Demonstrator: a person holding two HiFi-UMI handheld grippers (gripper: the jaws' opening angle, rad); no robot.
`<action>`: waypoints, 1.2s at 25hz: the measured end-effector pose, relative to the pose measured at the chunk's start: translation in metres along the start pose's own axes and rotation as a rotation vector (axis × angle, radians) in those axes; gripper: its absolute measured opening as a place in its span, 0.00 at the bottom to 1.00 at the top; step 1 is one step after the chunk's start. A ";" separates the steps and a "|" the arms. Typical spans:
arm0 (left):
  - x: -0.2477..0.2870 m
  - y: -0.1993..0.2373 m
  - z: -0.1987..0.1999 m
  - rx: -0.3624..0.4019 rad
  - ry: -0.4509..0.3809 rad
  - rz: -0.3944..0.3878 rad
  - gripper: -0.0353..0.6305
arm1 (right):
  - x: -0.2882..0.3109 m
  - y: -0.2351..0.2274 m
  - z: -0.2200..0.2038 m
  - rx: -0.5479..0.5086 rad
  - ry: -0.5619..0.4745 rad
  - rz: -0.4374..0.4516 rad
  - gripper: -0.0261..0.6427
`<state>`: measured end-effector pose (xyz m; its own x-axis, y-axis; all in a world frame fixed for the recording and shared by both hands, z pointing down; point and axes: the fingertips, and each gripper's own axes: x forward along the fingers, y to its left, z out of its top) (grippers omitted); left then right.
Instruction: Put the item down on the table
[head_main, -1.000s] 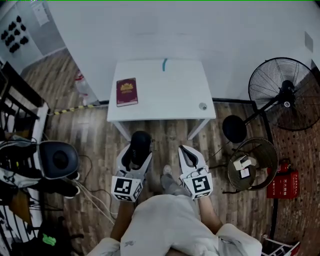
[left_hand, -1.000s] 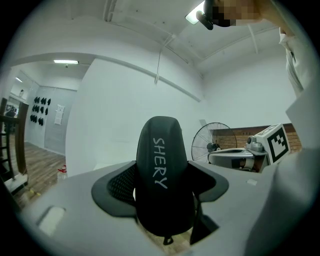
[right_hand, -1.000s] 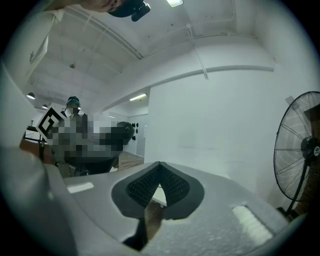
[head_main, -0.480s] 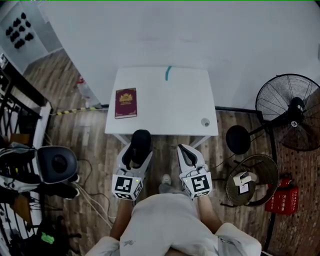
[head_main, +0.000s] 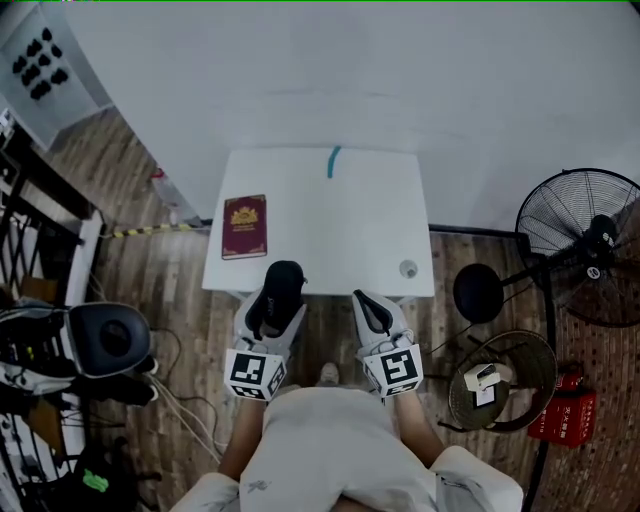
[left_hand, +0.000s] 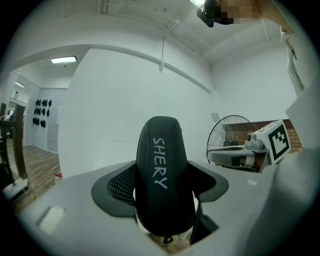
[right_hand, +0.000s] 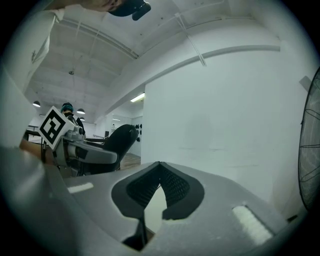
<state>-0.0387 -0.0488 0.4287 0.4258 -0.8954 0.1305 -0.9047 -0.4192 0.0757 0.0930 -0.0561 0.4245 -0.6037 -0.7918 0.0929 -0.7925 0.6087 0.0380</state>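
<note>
Carrying the black item (head_main: 281, 283) in our left gripper (head_main: 277, 299), which way did the table (head_main: 380, 215) lie from us?

At twelve o'clock, straight ahead. The item's long axis pointed that way too, along the jaws, and its far tip showed just over the table's near edge.

How did we hold it?

Our left jaws stood wide, pressed on the item's two flanks. Our right gripper (head_main: 365, 300), at three o'clock of the left, was closed tip to tip on nothing. So we judged the left arm was the one to reach forward and lower.

Any writing?

"SHERY" ran in white along the item. The red book (head_main: 244, 226), at eleven o'clock on the table, carried a gold crest that we couldn't read.
</note>
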 end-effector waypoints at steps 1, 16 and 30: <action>0.005 0.000 0.001 0.002 0.000 0.001 0.56 | 0.003 -0.004 0.000 0.000 -0.001 0.002 0.04; 0.055 0.021 0.005 -0.005 0.007 0.005 0.56 | 0.048 -0.034 -0.003 0.004 0.014 0.023 0.04; 0.145 0.087 0.014 -0.018 0.029 -0.068 0.56 | 0.144 -0.073 -0.004 0.008 0.057 -0.025 0.04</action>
<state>-0.0560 -0.2171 0.4401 0.4864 -0.8603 0.1525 -0.8736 -0.4755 0.1035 0.0643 -0.2138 0.4389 -0.5778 -0.8027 0.1480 -0.8082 0.5879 0.0333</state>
